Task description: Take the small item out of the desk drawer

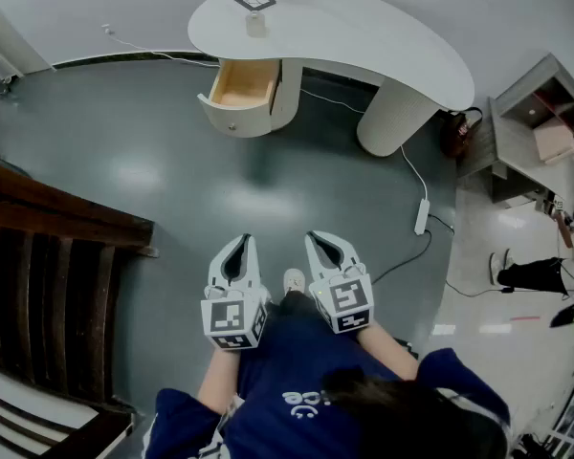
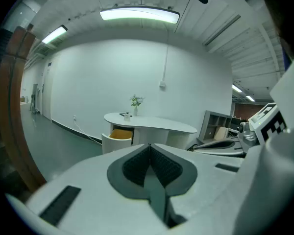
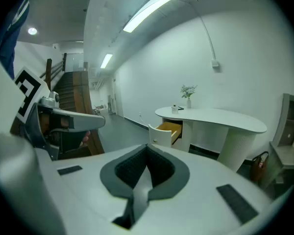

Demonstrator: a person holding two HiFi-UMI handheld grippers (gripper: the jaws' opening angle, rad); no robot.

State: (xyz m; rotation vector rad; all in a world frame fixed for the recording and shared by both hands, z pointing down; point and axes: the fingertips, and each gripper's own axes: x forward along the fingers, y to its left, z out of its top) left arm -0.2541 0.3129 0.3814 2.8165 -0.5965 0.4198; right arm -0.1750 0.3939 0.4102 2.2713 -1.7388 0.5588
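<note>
Grey floor (image 1: 172,180) lies before the open drawer (image 1: 241,89), its contents indiscernible.

- Floor (image 1: 201,175): bare grey stretch through the middle of the head view, open from lower centre up to the table (image 1: 364,36) at top.
- Drawer (image 1: 239,89): pulled out at top, left of centre, jutting over the floor. Front part uncovered, rear under the tabletop.
- Table pedestal (image 1: 397,113): upper right of centre.
- Cable (image 1: 413,175) and power strip (image 1: 422,216): on the floor, right of centre.
- Dark wooden railing (image 1: 57,285): fills the left edge.
- Shelf unit (image 1: 536,127), a person's leg (image 1: 531,273): right edge.
</note>
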